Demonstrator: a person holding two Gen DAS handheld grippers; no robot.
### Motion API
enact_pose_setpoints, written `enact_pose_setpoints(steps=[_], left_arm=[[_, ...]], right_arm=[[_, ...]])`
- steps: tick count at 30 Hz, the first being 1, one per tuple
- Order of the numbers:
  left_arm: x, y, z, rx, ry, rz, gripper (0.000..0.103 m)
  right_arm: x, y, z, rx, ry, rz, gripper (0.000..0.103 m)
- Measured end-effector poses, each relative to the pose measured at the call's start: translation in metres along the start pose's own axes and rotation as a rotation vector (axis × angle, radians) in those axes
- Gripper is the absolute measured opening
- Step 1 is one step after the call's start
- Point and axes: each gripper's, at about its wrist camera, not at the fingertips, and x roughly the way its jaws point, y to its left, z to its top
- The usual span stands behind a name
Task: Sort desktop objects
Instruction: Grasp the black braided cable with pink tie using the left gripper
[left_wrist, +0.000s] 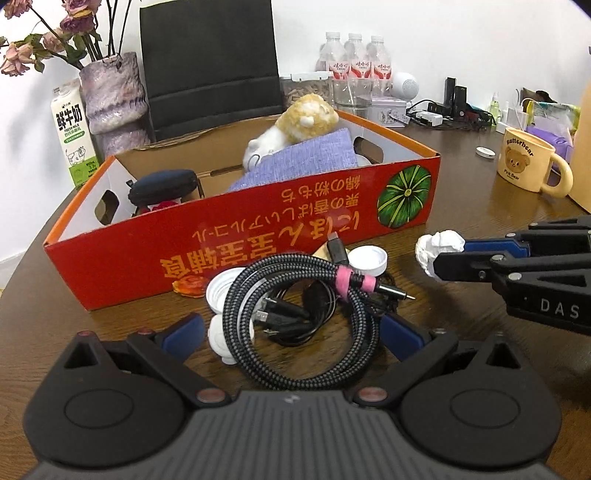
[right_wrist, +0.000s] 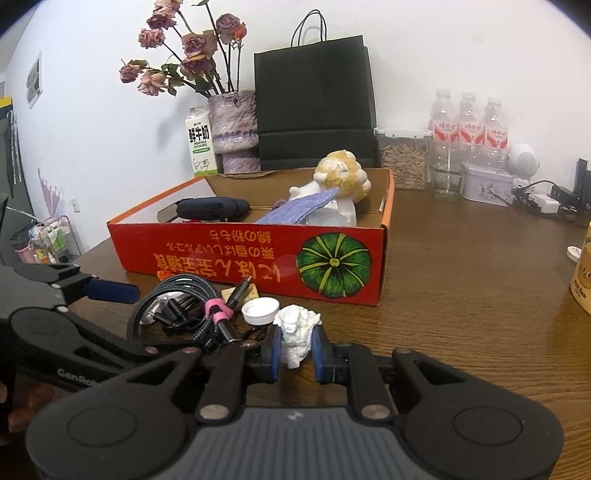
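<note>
My right gripper (right_wrist: 297, 345) is shut on a crumpled white tissue (right_wrist: 297, 328), held just above the wooden table in front of the red cardboard box (right_wrist: 229, 258). In the left wrist view the tissue (left_wrist: 439, 245) sticks out of the right gripper (left_wrist: 448, 254) at the right. My left gripper (left_wrist: 291, 332) is open, its blue fingers on either side of a coiled braided cable (left_wrist: 295, 314) with a pink tie. White caps (left_wrist: 369, 260) lie beside the cable. The box holds a plush toy (left_wrist: 306, 116), a purple cloth (left_wrist: 295, 166) and a dark pouch (left_wrist: 162, 186).
A yellow bear mug (left_wrist: 526, 162) stands to the right. A milk carton (left_wrist: 72, 136), a vase of dried roses (left_wrist: 110, 99), a black bag (right_wrist: 314, 103), water bottles (left_wrist: 354, 62), a glass and chargers line the back. An orange piece (left_wrist: 188, 286) lies by the box front.
</note>
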Motion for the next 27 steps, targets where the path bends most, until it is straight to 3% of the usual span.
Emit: enact_pose_setpoints(steps=[9,12,27], left_arm=[[0.010,-0.002,0.002,0.003,0.013,0.007,0.103],[0.008,-0.003,0.002,0.007,0.003,-0.011,0.094],[-0.004,-0.005,0.002,0.009,-0.041,-0.019,0.092]], right_arm=[[-0.001,0.000,-0.001,0.005,-0.004,0.011,0.016],[-0.001,0.000,-0.001,0.006,-0.004,0.016,0.016],[-0.002,0.001,0.000,0.008,-0.016,0.013,0.016]])
